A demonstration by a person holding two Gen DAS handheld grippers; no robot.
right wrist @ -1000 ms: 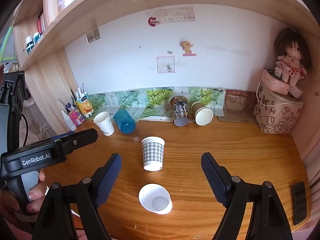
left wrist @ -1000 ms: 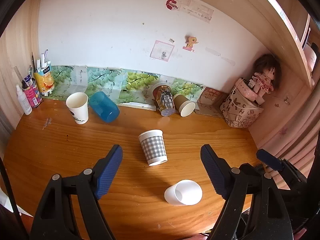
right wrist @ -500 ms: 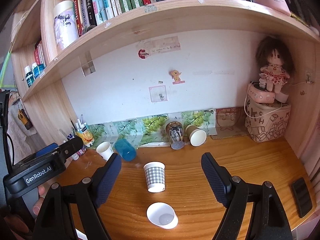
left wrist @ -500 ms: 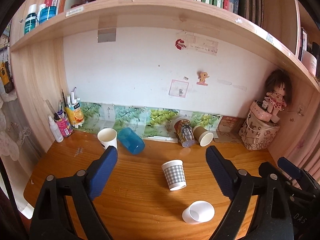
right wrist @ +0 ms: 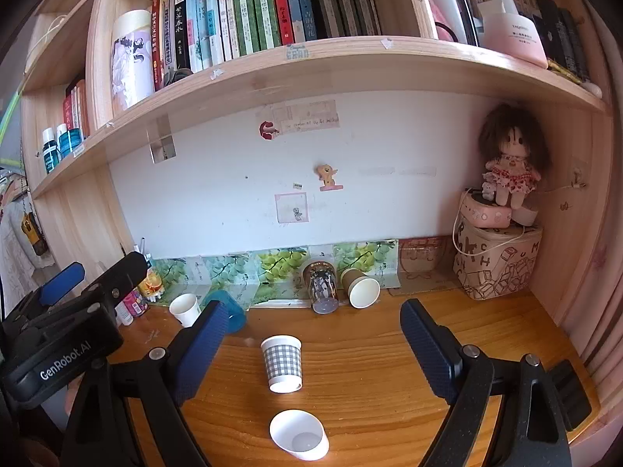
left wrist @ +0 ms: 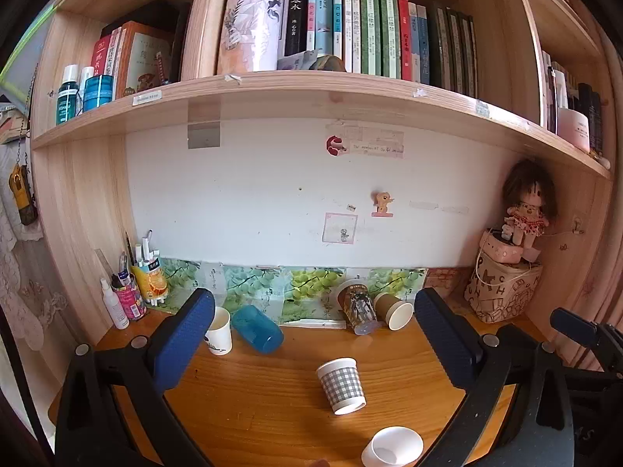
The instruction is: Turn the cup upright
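Observation:
A grey-checked paper cup (left wrist: pixel 342 385) (right wrist: pixel 282 362) lies on its side mid-desk, mouth toward me. A plain white cup (left wrist: pixel 392 447) (right wrist: pixel 299 440) lies on its side nearer the front edge. A blue plastic cup (left wrist: pixel 257 329), a printed dark cup (left wrist: pixel 357 307) (right wrist: pixel 322 287) and a brown paper cup (left wrist: pixel 394 310) (right wrist: pixel 360 287) lie on their sides by the back wall. A white cup (left wrist: pixel 219 330) (right wrist: pixel 185 309) stands upright at back left. My left gripper (left wrist: pixel 311 344) and right gripper (right wrist: pixel 311 344) are open, empty, held back above the desk's front.
The wooden desk (right wrist: pixel 370 350) sits under a shelf of books (left wrist: pixel 350 31). A pen holder and bottles (left wrist: pixel 132 292) stand at back left. A printed bag with a doll (right wrist: pixel 498 260) stands at back right. A black object (right wrist: pixel 572 393) lies at the desk's right front.
Both grippers have pulled back and tilted upward from the desk, so the cups look smaller and lower and the bookshelf has come into view. No cup has moved.

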